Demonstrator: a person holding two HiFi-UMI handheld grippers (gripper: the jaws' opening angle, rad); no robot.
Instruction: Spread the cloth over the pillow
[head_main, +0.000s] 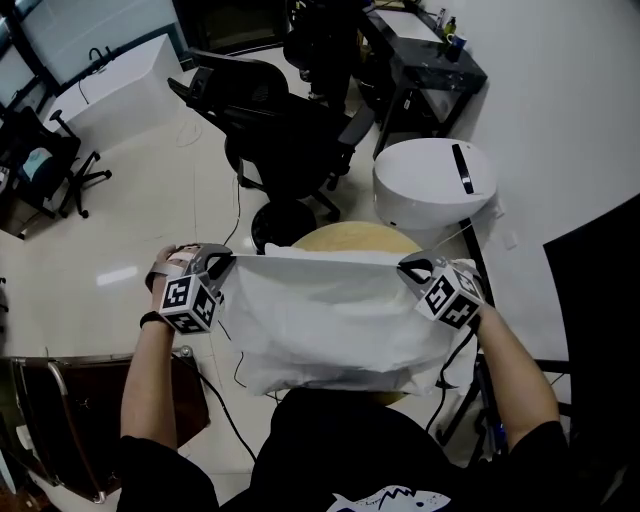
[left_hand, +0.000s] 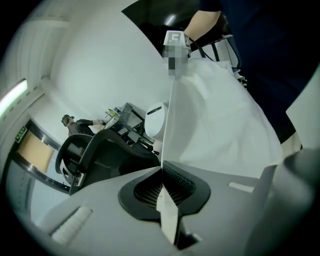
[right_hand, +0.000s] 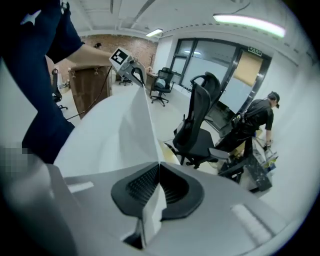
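The wide white cloth (head_main: 330, 320) hangs stretched between your two tools. Its top edge is pulled nearly straight from one tool to the other, and the rest sags down from them toward your body. Beneath it, and just beyond that taut edge, lies the pale tan rounded pillow (head_main: 355, 238). Only a crescent of it shows past the tools, with a sliver more under the cloth's near hem, so I can't tell how far it reaches.

Your left gripper (head_main: 224, 262) has its jaws pressed together on one upper corner of the cloth. In the left gripper view the fabric runs out as a thin fold from between the pads. Your right gripper (head_main: 407, 266) is clamped on the opposite corner in the same way, with a small tab of cloth poking back through its pads.

Here is what could spoil this:
- **Losing a corner:** both holds are on thin edge fabric. A sharp tug outward from either tool may pull a corner free and drop that side.
- **Falling short:** the bulk of the cloth lies on your side of the tools. Lowering straight down would likely leave the pillow's far crescent bare, so the edge probably needs carrying beyond it first.
- **Skewing:** letting one tool sink ahead of the other would skew the sheet and bunch it on the lower side.
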